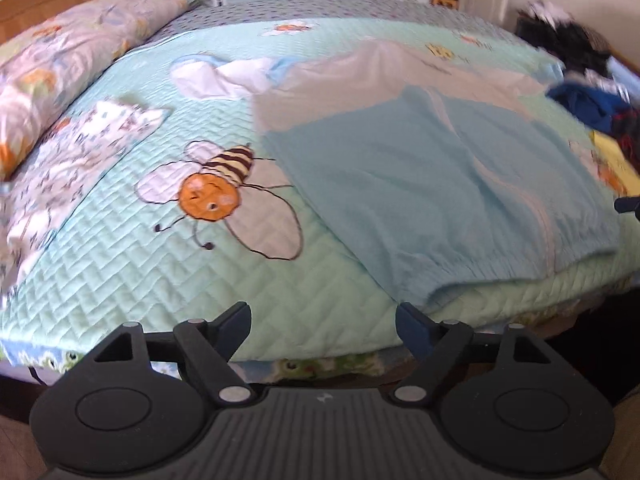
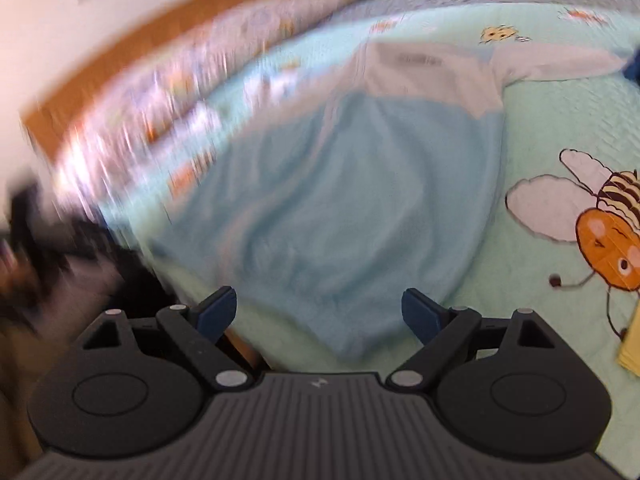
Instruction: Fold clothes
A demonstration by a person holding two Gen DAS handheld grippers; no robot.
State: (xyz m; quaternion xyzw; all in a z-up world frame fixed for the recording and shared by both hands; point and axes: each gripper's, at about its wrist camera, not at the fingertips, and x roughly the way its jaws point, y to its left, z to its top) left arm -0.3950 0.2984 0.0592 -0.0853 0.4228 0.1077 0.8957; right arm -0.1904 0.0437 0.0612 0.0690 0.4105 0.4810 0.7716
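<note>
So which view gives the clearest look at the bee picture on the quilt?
The left wrist view. There the bee picture sits whole and fairly sharp on the quilt, left of the light blue garment. In the right wrist view the bee is cut off by the right edge, and much of that frame is motion-blurred.

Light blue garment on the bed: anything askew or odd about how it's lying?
The light blue garment lies skewed on the quilt, its lower hem hanging slightly over the bed's edge. A ridge of fabric runs down its right side. Both claws stand open, holding nothing.
</note>
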